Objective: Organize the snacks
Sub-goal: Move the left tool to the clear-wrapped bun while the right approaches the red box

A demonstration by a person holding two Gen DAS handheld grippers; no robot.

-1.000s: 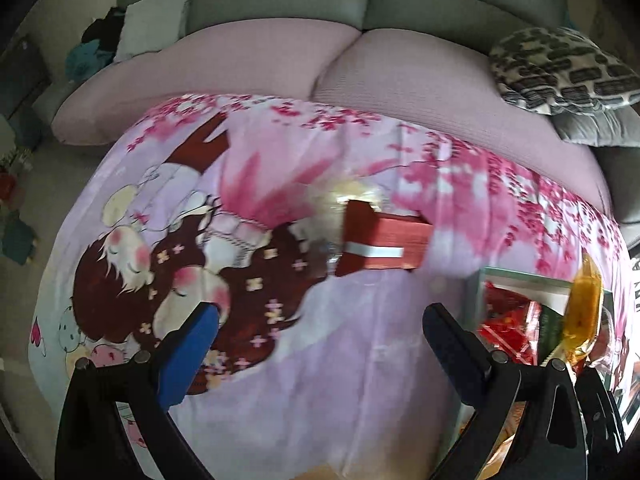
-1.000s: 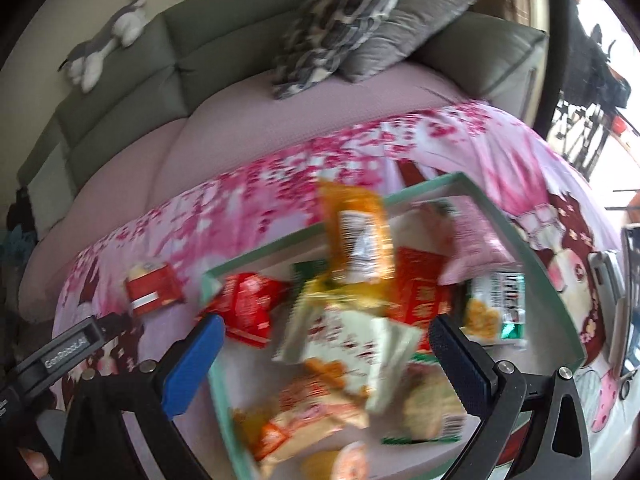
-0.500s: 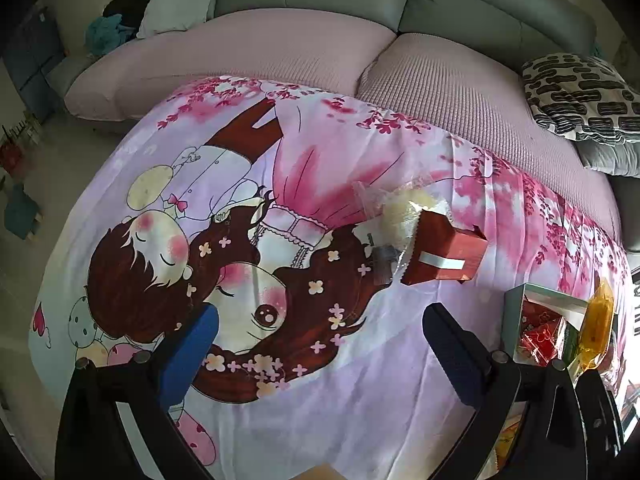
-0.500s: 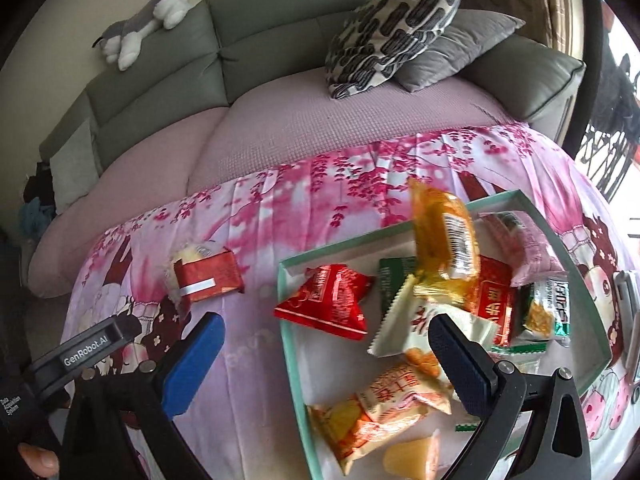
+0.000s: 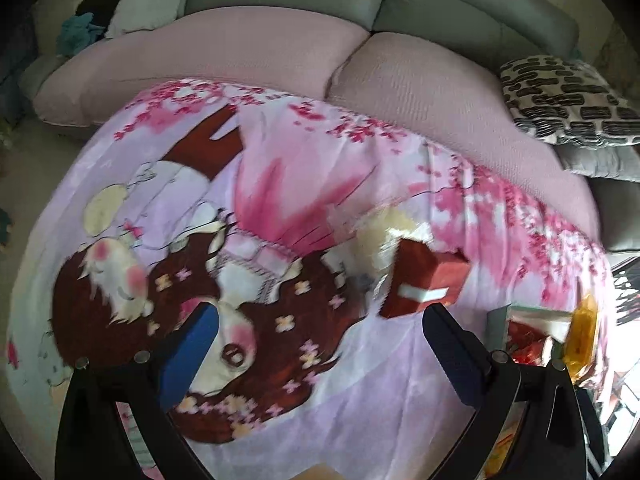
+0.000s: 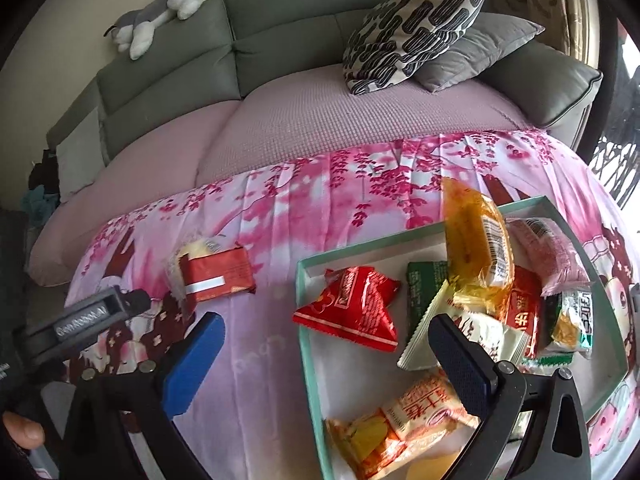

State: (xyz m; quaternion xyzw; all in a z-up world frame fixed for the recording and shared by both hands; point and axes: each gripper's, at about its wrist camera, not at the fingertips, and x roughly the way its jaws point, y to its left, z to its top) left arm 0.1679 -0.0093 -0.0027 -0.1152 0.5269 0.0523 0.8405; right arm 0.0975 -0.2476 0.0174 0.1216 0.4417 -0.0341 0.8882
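Two grippers hang over a bench draped in a pink cartoon-print cloth (image 6: pixel 280 360), both with fingers spread wide and nothing between them. From the left wrist view, the left gripper (image 5: pixel 320 344) hovers above the printed cloth, and a red snack packet with a white stripe (image 5: pixel 422 284) lies just beyond its right finger, lapping over a pale yellow snack in clear wrap (image 5: pixel 380 240). The right wrist view shows the same pair, red packet (image 6: pixel 218 276) and yellow snack (image 6: pixel 194 250), lying on the cloth well to the left of a teal-rimmed tray (image 6: pixel 308 344). The right gripper (image 6: pixel 326 360) is poised over the near left part of that tray. Inside it lie a red triangular packet (image 6: pixel 352 308), a tall orange-yellow packet (image 6: pixel 476 248) standing on end, a pink packet (image 6: pixel 548 252), a dark green packet (image 6: pixel 424 292), a white packet (image 6: pixel 484 332) partly behind the right finger, a green and white packet (image 6: pixel 572 320) and an orange and white packet (image 6: pixel 404 416) at the near edge. Behind the bench runs a grey-green sofa (image 6: pixel 288 24) with a patterned black and white cushion (image 6: pixel 416 28) and a plush toy (image 6: pixel 160 8) on its back.
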